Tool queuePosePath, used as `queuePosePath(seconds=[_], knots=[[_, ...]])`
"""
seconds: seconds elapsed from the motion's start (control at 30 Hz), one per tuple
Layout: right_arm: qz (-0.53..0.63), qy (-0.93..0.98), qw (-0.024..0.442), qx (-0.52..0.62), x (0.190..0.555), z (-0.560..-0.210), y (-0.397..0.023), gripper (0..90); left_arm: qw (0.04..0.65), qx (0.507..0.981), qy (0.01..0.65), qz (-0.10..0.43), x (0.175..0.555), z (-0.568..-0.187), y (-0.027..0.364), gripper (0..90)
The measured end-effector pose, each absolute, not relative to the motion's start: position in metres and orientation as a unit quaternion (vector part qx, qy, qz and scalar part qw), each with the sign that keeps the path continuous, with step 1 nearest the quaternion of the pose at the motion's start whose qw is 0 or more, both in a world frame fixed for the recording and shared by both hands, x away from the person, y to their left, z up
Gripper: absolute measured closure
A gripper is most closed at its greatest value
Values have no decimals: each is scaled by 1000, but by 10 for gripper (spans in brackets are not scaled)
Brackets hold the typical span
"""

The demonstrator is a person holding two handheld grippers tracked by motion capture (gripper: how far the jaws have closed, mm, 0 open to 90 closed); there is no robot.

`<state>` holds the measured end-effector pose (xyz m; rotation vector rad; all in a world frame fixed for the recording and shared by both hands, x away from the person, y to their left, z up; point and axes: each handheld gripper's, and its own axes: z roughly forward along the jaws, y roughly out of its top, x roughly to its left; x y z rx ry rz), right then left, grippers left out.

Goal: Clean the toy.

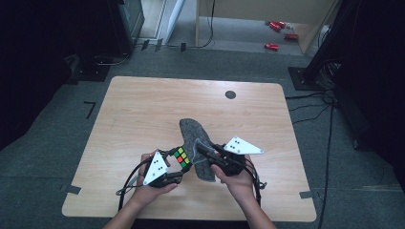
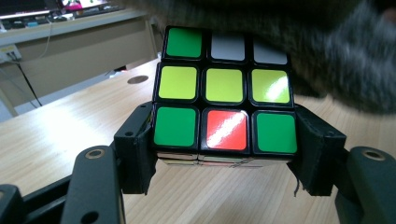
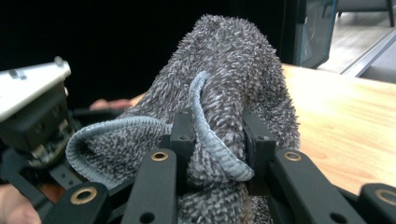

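Left gripper [image 1: 177,168]: We see it in the left hand [image 1: 152,183] near the front edge of the table. Its two black jaws pinch the puzzle cube from both sides.
Puzzle cube [image 2: 224,91]: We see it stuck tight between the left jaws, lifted a bit above the wood. The face toward the left gripper view has a top row of green, white, white, a middle row of three yellow squares, and a bottom row of green, red, green.
Right gripper [image 1: 204,151]: We see it in the right hand [image 1: 239,179], just beside the left one. Its jaws squeeze a bunched fold of the grey cloth.
Grey cloth [image 3: 229,79]: It is fuzzy, with a smooth blue-grey edge that loops between the right jaws. In the high view one end lies on the table [image 1: 143,109] and the other end is lifted by the right gripper.
Cloth and cube: In the left gripper view the cloth hangs right over the top of the cube. We cannot tell for sure if they touch, because that part is blurry.
Table: It is light wood with a small dark round spot [image 1: 230,94] near the far edge.
Floor: We see a few small red things [image 1: 278,33] far behind the table.
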<state>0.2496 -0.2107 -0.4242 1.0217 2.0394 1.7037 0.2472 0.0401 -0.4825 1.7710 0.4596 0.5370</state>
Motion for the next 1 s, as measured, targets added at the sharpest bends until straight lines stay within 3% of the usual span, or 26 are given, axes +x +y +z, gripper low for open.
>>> queuePosePath(seconds=[0.13, 0.23, 0.37, 0.73, 0.87, 1.0], knots=[[588, 706, 140, 369, 254, -435, -211, 715, 580, 756, 198, 230, 246, -479, 43, 348], [549, 719, 169, 393, 260, -446, -216, 718, 585, 752, 204, 226, 248, -476, 46, 348], [516, 729, 155, 422, 270, -458, -224, 719, 579, 754, 213, 225, 252, -479, 49, 348], [589, 709, 153, 357, 245, -426, -204, 719, 578, 761, 204, 213, 251, -480, 46, 348], [595, 699, 127, 374, 249, -433, -207, 719, 578, 760, 203, 217, 250, -477, 47, 348], [557, 712, 135, 406, 259, -450, -213, 722, 585, 754, 205, 215, 249, -473, 48, 348]])
